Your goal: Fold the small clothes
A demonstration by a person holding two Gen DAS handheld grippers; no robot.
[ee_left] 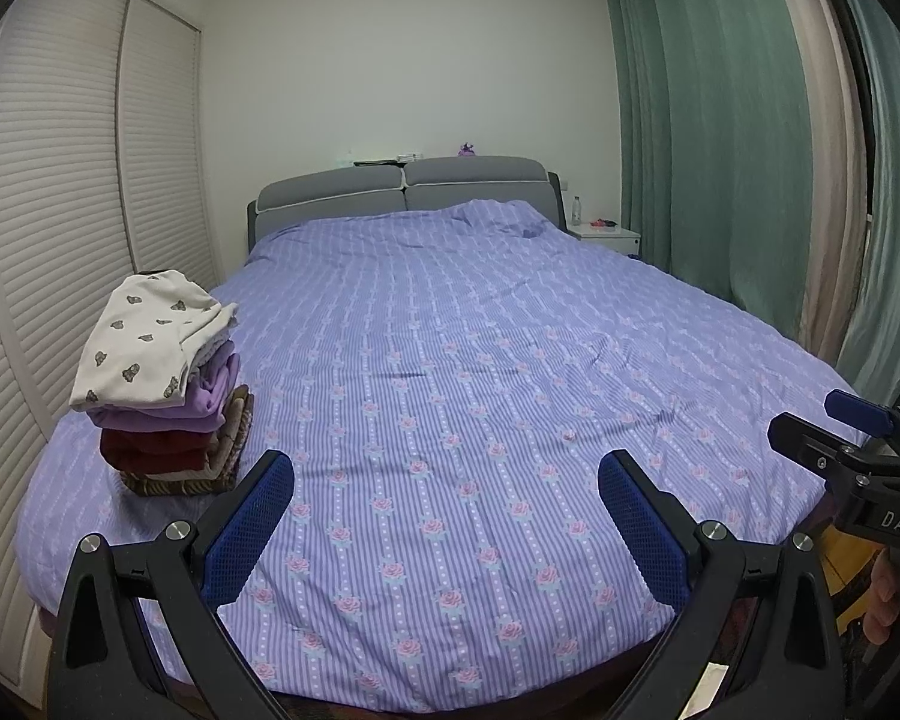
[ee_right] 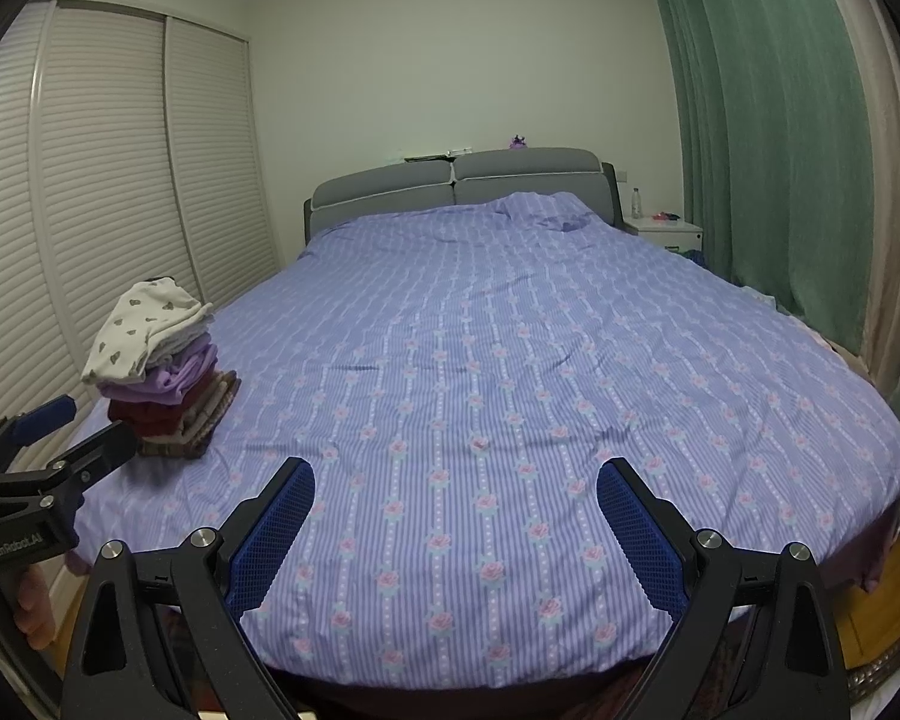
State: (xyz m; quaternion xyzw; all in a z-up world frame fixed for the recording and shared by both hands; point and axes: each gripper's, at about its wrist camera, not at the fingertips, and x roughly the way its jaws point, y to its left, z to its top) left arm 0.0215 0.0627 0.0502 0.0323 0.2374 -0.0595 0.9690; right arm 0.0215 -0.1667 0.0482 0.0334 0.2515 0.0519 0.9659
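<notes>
A stack of folded small clothes (ee_left: 162,384) sits at the bed's front left, topped by a cream piece with brown prints, over lilac, dark red and brown striped ones. It also shows in the right wrist view as the same stack (ee_right: 162,372). My left gripper (ee_left: 447,480) hovers open over the foot of the bed, holding nothing. My right gripper (ee_right: 456,489) is open and empty too, to the right of the stack. Each gripper appears at the edge of the other's view, the right gripper (ee_left: 822,426) and the left gripper (ee_right: 78,426).
A purple striped floral bedspread (ee_left: 480,360) covers the bed, with a grey headboard (ee_left: 402,192) behind. Slatted wardrobe doors (ee_left: 60,210) run along the left, green curtains (ee_left: 720,150) along the right. A white nightstand (ee_left: 606,234) holds a bottle. A hand (ee_right: 30,606) grips the left handle.
</notes>
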